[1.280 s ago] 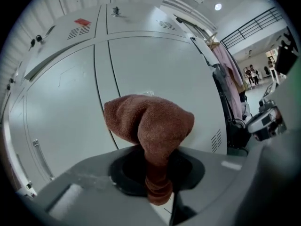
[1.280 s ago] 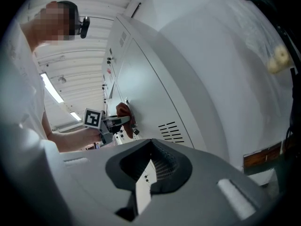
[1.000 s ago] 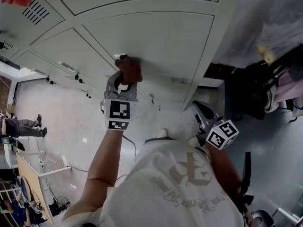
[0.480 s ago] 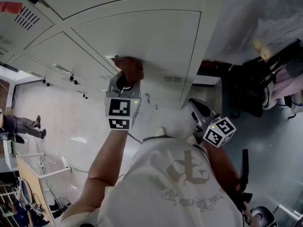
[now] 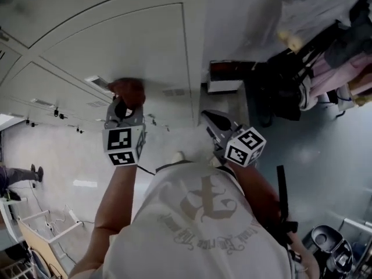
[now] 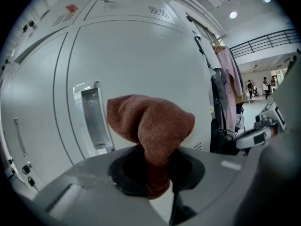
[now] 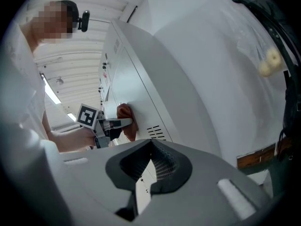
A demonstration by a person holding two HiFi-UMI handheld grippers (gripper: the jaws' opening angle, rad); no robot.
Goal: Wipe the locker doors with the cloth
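Left gripper view looks along the left gripper [image 6: 154,169], whose jaws are clamped tight on a rust-brown cloth [image 6: 150,124]. The cloth's neck is pinched between them, and its bunched head bulges out ahead of the tips, pressed against the pale grey locker door [image 6: 141,51]. Just left of the cloth, ahead of the jaws, sits the door's recessed handle [image 6: 91,119], upright and shiny. Off to that gripper's right, garments [image 6: 225,86] hang beside the lockers. The right gripper [image 7: 150,142] has its jaws brought together at the tips with nothing between them, and it is held well apart from the door face. Ahead of it and slightly to its left are the vent slots [image 7: 157,133] near the door's corner, with the left gripper and cloth just beyond them. In the head view both grippers sit in front of the person's white shirt [image 5: 203,225], the left one out at the door and the right one nearer the body.
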